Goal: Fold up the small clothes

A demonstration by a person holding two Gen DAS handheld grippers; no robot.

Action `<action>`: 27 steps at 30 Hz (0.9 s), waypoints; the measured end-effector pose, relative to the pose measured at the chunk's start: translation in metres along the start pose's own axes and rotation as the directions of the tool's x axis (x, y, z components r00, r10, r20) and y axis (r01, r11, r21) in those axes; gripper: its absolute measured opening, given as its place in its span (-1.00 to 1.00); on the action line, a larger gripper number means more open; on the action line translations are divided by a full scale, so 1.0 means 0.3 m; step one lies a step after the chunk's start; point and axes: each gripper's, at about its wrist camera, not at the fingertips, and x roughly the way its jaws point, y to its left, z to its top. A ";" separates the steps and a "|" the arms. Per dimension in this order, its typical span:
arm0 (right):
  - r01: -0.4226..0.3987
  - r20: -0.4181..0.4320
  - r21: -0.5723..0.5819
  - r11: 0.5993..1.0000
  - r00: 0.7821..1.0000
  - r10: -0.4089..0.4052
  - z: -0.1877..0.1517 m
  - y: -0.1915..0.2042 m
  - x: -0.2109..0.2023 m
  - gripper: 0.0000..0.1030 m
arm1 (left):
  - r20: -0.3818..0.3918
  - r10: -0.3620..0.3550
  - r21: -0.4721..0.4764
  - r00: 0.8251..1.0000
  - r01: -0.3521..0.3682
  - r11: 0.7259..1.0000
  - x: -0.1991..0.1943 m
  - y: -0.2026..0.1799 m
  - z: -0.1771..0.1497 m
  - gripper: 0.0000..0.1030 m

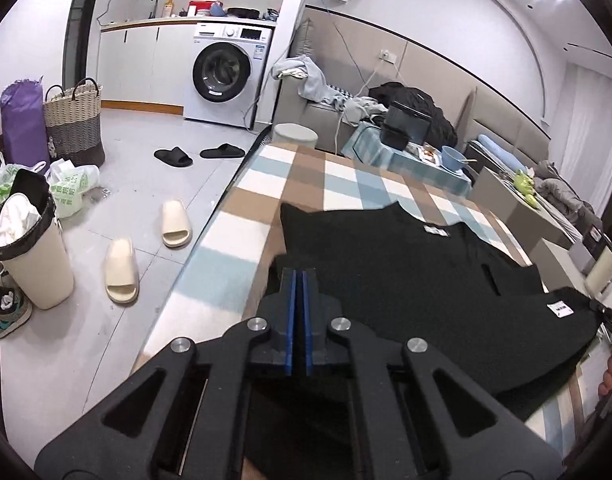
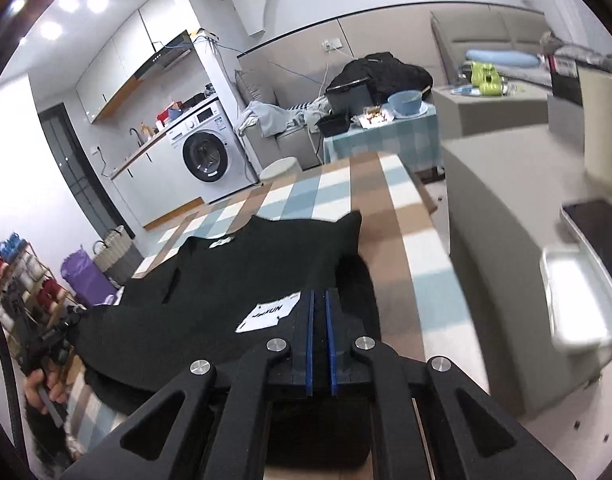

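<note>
Ahead of left gripper: black knit garment with white labels (image 1: 405,280), spread across a checked blue, brown and white tablecloth (image 1: 329,176).
Left gripper (image 1: 300,276): blue-padded fingers pressed nearly together; black fabric lies under and around the tips, likely pinched, though the cloth between the pads is not clearly seen.
Far right of left gripper: second gripper at the garment's other near corner, beside a white label (image 1: 560,308).
Left of left gripper, on floor: cream slides (image 1: 146,252), lined waste bin (image 1: 30,256), woven basket (image 1: 74,120); well apart from the work.

Ahead of right gripper: same black garment, white printed label just left of the tips.
Right gripper (image 2: 319,300): pads drawn close, narrow gap, apparently clamping the hem.
Beyond both: white washing machine (image 2: 206,152), side table with blue bowl (image 2: 403,102).
Handling advice: lift both corners level, carry the near edge forward evenly, keep the cloth taut.
Obstruction: none on the tablecloth ahead; right table edge is near.
</note>
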 end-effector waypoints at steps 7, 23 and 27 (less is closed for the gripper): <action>0.102 -0.158 0.052 0.993 0.983 -0.093 -0.071 -0.082 0.122 -0.82 | -0.101 0.018 -0.024 0.995 -0.021 0.999 0.103 0.033 -0.038 -0.96; -0.199 -0.140 0.427 0.882 0.949 0.282 -0.221 -0.084 -0.028 -0.05 | -0.155 -0.120 -0.165 0.981 0.094 0.982 -0.091 0.045 -0.170 0.08; -0.188 -0.163 0.519 0.834 0.936 0.313 -0.236 -0.113 0.051 -0.05 | -0.214 -0.217 -0.200 0.952 0.175 0.964 -0.066 0.014 -0.214 0.08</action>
